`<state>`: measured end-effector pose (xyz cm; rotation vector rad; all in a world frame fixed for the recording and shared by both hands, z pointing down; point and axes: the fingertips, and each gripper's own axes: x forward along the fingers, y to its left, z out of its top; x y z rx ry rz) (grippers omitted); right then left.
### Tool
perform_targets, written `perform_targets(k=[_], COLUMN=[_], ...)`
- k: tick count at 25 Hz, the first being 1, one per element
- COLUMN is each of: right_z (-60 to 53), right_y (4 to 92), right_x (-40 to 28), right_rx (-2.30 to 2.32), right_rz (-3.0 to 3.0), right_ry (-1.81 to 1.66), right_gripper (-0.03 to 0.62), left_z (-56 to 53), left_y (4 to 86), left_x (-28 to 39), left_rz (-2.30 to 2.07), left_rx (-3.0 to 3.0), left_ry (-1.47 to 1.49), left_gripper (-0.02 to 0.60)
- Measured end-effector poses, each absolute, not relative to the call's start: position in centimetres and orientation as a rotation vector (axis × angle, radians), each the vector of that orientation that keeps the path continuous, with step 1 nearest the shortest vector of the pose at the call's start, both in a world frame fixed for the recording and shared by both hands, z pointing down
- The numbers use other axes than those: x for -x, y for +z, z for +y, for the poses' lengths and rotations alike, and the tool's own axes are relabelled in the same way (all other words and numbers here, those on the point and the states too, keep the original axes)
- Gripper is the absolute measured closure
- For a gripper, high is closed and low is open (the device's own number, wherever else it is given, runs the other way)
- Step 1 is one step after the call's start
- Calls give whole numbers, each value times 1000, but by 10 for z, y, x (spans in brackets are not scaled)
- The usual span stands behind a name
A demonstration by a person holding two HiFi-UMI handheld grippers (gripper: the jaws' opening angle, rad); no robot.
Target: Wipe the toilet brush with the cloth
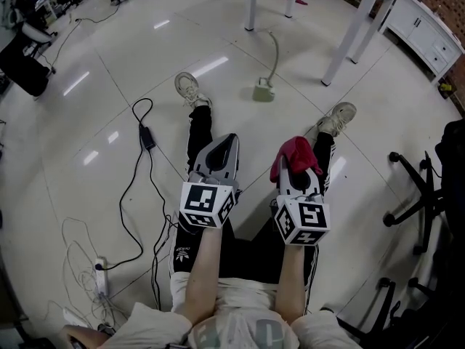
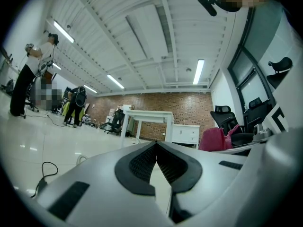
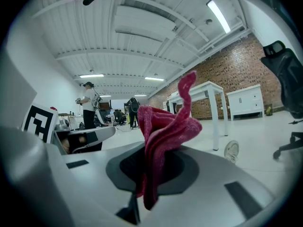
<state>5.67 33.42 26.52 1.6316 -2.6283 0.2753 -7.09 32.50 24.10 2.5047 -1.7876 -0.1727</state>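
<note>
Nearest are the person's two forearms [image 1: 207, 264], each ending in one cube [image 1: 207, 203] of black-and-white square markers; these carry patterns only, no letters. Two grippers reach forward over the outstretched legs. The left gripper [image 2: 156, 146] has its jaws together with nothing between its black ribbed pads [image 2: 142, 162]. The right gripper [image 3: 154, 171] is clamped on the one cloth [image 3: 165, 126], a red-pink rag that bunches up above the jaws and trails a short end below them; in the head view it covers that gripper's tip. The black trousers [image 1: 200, 133] have white side stripes and one white trefoil logo [image 1: 182, 251] on the left thigh, with lettering under it too small to read. On the floor [image 1: 363, 158] at the person's left lie several tangled black and white cables [image 1: 131, 195], one white power strip [image 1: 100, 276] and one black adapter [image 1: 147, 137]. At the right edge stand black office chair bases [image 1: 418, 195]. Two pale shoes [image 1: 190, 89] point away, spread apart. Beyond and between them, well apart from both grippers, the single toilet brush [image 1: 264, 89] sits on the floor, with a pale green base and a curved pale handle leaning toward the table. Past it are the legs of one white table [image 1: 251, 6], and at the far right one white cabinet [image 1: 425, 31] against a brick wall [image 2: 161, 108]. Far across the room two people [image 2: 28, 74] stand by desks.
</note>
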Motion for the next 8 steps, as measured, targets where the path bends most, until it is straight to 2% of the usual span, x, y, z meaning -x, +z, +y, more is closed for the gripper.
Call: perform_targets(k=[8], right_z=[337], right_y=[265], right_x=[-52], right_rx=[-1620], right_rz=[-2640], right_ry=[268], right_gripper=[562], left_z=[330], left_y=[246], left_x=[76], left_rz=[-1783], left_rx=[-2490], left_ry=[-180], left_gripper=[577])
